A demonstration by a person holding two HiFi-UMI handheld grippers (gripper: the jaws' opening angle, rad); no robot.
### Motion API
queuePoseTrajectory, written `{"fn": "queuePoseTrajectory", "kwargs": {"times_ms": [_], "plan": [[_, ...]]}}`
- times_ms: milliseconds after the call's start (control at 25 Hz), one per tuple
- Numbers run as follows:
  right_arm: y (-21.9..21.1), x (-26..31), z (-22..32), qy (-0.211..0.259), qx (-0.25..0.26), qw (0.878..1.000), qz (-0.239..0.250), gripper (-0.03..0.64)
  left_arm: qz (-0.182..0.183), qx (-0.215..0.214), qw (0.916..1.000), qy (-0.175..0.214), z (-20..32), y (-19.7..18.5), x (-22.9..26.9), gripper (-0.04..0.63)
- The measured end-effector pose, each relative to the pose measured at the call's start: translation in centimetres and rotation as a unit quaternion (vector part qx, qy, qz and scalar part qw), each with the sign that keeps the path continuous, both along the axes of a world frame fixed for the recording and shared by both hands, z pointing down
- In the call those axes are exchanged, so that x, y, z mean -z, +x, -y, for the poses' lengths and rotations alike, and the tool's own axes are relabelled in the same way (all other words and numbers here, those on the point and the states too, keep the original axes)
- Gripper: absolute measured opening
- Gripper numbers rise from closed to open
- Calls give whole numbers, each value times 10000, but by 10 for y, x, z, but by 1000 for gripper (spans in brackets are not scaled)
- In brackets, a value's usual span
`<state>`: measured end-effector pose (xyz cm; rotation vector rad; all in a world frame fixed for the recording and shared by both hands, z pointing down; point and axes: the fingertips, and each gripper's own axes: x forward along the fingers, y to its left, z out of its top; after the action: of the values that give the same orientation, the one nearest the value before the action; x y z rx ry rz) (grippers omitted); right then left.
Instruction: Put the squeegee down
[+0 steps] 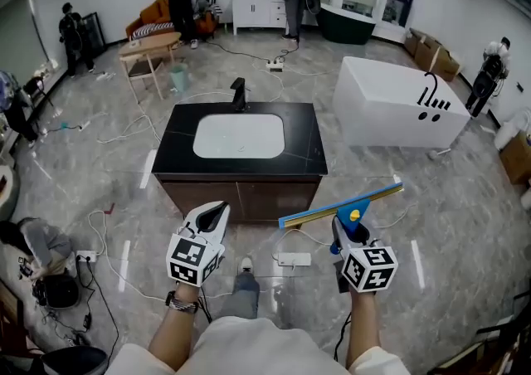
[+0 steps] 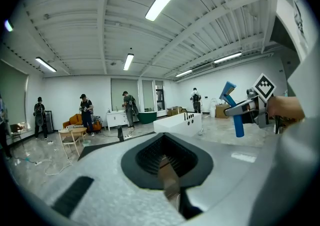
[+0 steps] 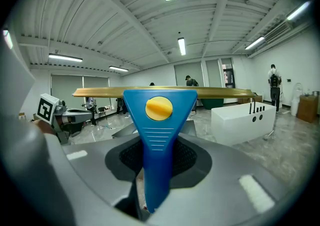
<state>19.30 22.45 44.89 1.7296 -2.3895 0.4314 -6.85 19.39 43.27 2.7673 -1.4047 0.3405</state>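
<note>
- Forearms reach out from the bottom edge of the head view, each hand carrying a gripper over the grey marble floor point(image 1: 99, 182).
- Left gripper point(image 1: 217, 209) hangs in front of the dark cabinet front of the vanity table point(image 1: 178, 145). Its jaws are drawn together to a thin slit and nothing is between them.
- Between the two grippers, down on the floor, lie the person's shoe point(image 1: 246, 265) and a white power strip point(image 1: 294, 260).
- Right gripper point(image 1: 348, 228) has its jaws clamped on the blue handle of the squeegee point(image 1: 340, 205).
- Held in the air, the squeegee stands off the front right corner of the vanity table and does not touch its black top. Its long yellow blade runs crosswise above the gripper, and in the head view its right end sits higher.
- Farther off, the vanity table holds a white sink basin point(image 1: 239, 134) with a black faucet point(image 1: 239, 93) behind it.
- Right of that stands a white bathtub point(image 1: 398, 104), well apart from the squeegee.
</note>
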Motion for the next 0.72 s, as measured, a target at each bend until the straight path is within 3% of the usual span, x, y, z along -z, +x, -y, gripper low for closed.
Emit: {"fn": "queuePoseTrajectory", "kwargs": {"times_ms": [360, 720], "plan": [[-14, 12, 132, 48, -213, 9998, 13, 110, -46, -261, 9996, 0, 146, -10, 9, -3], [-42, 19, 239, -42, -305, 9995, -19, 110, -24, -447, 9990, -47, 251, -33, 15, -3]]}}
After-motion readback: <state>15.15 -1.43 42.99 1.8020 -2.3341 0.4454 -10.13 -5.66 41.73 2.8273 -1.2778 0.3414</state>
